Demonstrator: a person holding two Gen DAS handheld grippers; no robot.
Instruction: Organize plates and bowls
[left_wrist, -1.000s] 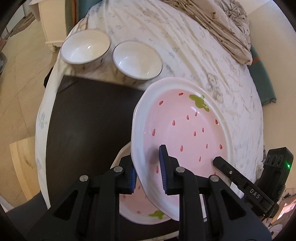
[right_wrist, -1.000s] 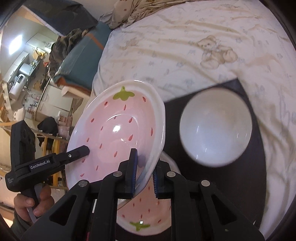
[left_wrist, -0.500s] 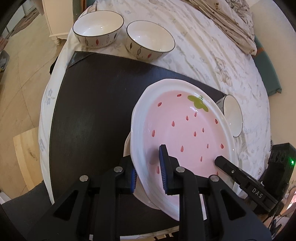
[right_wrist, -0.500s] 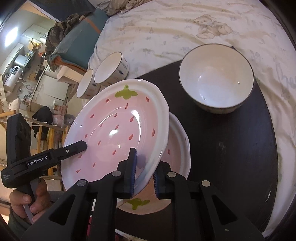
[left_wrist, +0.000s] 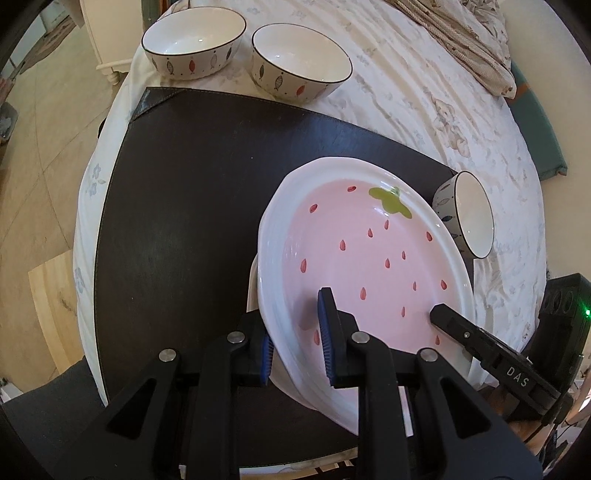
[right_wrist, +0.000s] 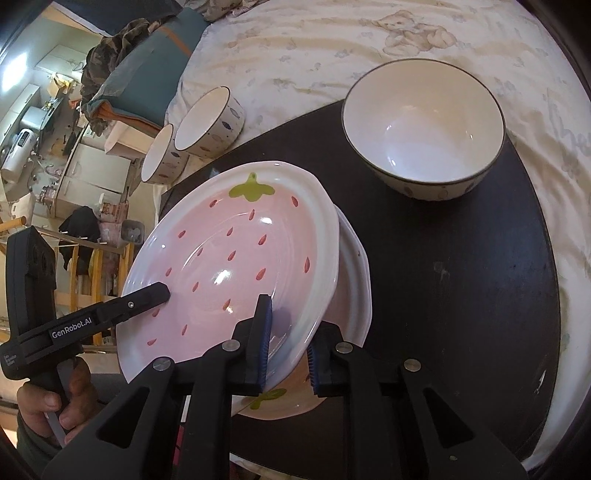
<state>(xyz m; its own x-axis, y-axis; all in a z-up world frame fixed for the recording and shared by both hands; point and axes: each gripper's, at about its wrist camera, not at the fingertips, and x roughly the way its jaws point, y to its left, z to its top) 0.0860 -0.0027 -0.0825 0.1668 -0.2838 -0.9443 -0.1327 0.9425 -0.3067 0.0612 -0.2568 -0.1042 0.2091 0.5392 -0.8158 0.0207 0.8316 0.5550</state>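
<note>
- Here, the left gripper (left_wrist: 297, 341) pinches the near rim of a pink strawberry plate (left_wrist: 369, 266), one blue pad under the rim and one on the pink face.
- The right gripper (right_wrist: 288, 343) is clamped on the same plate (right_wrist: 236, 266) at its opposite edge, at 5 o'clock in the right wrist view.
- The plate hangs tilted over a second strawberry plate (right_wrist: 354, 280) lying flat on a dark mat (left_wrist: 177, 206); whether the two touch cannot be told.
- In the left wrist view the lower plate shows only as a sliver (left_wrist: 252, 284) at 9 o'clock of the held one.
- One bowl (right_wrist: 424, 129) stands on the mat at 1 o'clock of the plates in the right wrist view.
- Two more bowls (left_wrist: 194, 42) (left_wrist: 301, 61) sit side by side on the bedsheet (left_wrist: 406, 96) just off the mat's far edge, at 12 o'clock in the left wrist view.
- A person's hand (right_wrist: 51, 398) grips the left gripper's handle at 8 o'clock in the right wrist view.
</note>
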